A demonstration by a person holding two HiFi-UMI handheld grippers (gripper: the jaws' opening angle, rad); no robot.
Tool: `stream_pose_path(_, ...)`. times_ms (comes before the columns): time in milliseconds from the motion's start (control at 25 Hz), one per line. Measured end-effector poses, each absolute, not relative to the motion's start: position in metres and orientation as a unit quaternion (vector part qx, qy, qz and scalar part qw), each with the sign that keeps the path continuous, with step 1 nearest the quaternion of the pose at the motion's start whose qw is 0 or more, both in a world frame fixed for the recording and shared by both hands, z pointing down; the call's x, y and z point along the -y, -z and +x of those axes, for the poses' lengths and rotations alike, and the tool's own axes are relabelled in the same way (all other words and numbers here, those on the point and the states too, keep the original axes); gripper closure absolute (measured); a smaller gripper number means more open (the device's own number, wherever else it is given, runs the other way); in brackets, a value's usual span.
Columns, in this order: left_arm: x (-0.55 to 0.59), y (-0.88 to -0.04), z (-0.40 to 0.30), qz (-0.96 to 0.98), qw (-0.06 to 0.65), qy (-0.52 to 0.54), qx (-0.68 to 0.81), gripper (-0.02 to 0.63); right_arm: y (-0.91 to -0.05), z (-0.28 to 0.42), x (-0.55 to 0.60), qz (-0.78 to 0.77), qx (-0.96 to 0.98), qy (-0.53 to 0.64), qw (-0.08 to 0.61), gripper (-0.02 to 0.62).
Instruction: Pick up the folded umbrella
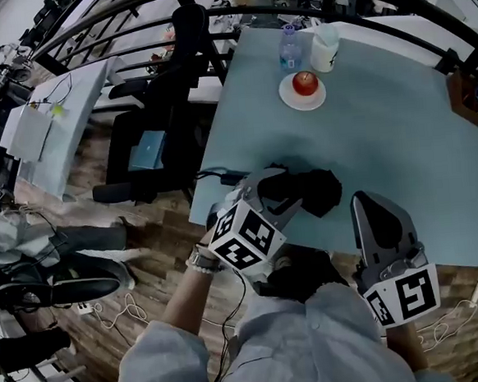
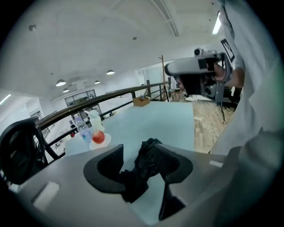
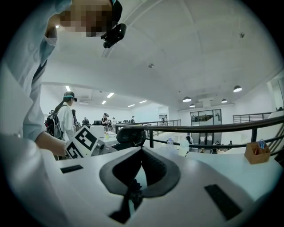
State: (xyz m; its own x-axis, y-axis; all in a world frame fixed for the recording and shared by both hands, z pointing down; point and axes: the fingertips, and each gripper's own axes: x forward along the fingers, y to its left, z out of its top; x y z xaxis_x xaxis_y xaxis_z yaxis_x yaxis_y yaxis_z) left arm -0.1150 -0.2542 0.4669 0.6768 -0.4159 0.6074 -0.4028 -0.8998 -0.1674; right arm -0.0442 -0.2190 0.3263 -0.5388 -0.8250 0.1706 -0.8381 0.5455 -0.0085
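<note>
Umbrella (image 2: 135, 182) between parted left tongs (image 2: 136, 153)

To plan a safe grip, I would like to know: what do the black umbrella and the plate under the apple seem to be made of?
The umbrella: soft matte black fabric, judging by its crumpled folds. The plate: white, smooth and even; ceramic or plastic, the look leaves it open.
</note>
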Motion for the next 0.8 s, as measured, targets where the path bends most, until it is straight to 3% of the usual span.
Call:
stream_pose_path(520, 0.275, -0.589, -0.116, -0.821, 0.073, 0.556, -0.107, 0.353, -0.342, -0.016, 0.245, 0.471, 0.876, -0.054, 0.085, 0.597)
stream_pose_path(800, 0.273, -0.626, -0.119, -0.777, 0.092, 0.621, -0.052, 0.327, -0.347, -0.001, 0.247, 0.469, 0.877, -0.07, 0.082, 0.597)
